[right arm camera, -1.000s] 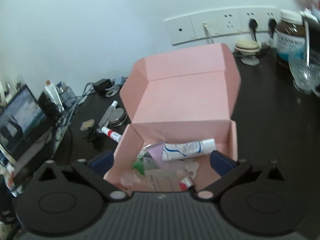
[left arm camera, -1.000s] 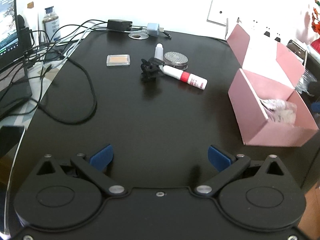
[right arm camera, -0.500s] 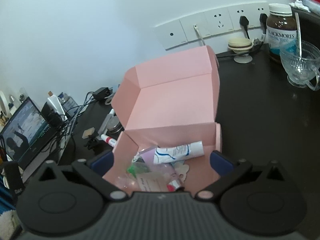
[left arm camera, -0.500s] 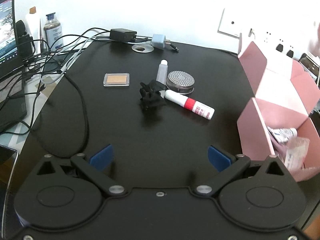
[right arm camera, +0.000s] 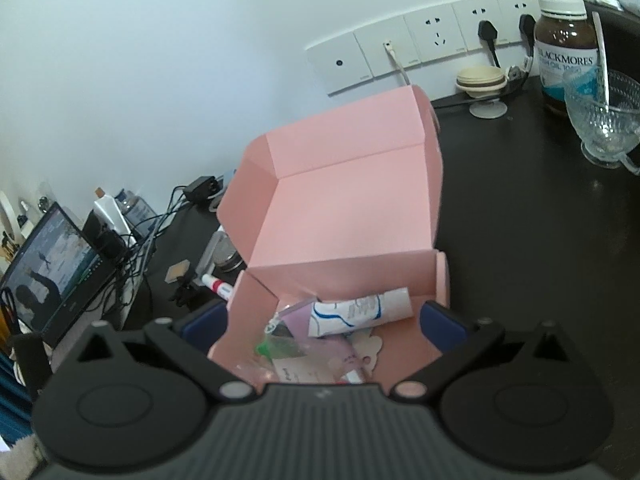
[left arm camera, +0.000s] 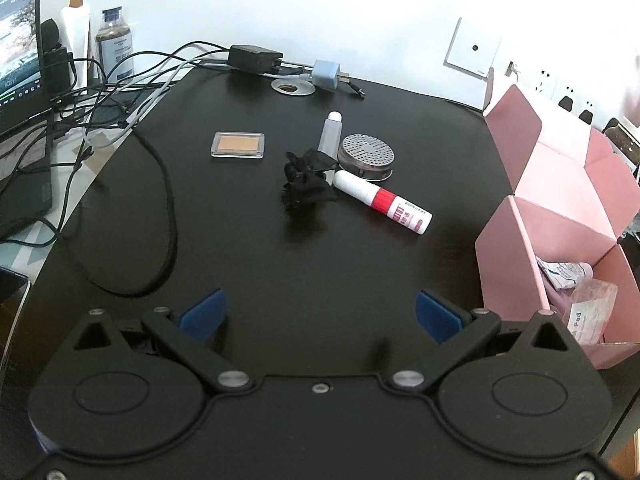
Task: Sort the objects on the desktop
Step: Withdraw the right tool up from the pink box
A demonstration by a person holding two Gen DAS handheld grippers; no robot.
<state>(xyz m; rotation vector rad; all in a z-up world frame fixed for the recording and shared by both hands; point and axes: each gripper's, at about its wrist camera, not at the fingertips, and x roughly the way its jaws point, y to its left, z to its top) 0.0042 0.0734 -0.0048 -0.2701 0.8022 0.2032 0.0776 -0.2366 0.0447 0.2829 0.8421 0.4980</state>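
**Next pick: take the loose things one at a time into the pink box**

The left claw [left arm camera: 318,312] is spread wide and empty, low over the dark surface [left arm camera: 320,264], and it faces the small group of things not yet sorted. The right claw [right arm camera: 320,320] is also spread and holds nothing; it hangs above the open pink box [right arm camera: 344,208], where a white tube [right arm camera: 360,312] and some packets already lie.

The nearest item is the red and white stick [left arm camera: 384,197]. It lies flat and touches the black clip [left arm camera: 306,184]; the round metal tin [left arm camera: 366,155] and the clear tube [left arm camera: 330,136] are just beside them. The flat compact [left arm camera: 238,145] lies apart, to the left.

I think the stick is the best first target. Approach along its free end, near the box, so the fingers close across its short side and do not push the clip. It may roll, so close slowly. The loose cable [left arm camera: 160,184] is to the left, so the claw should stay away from it.
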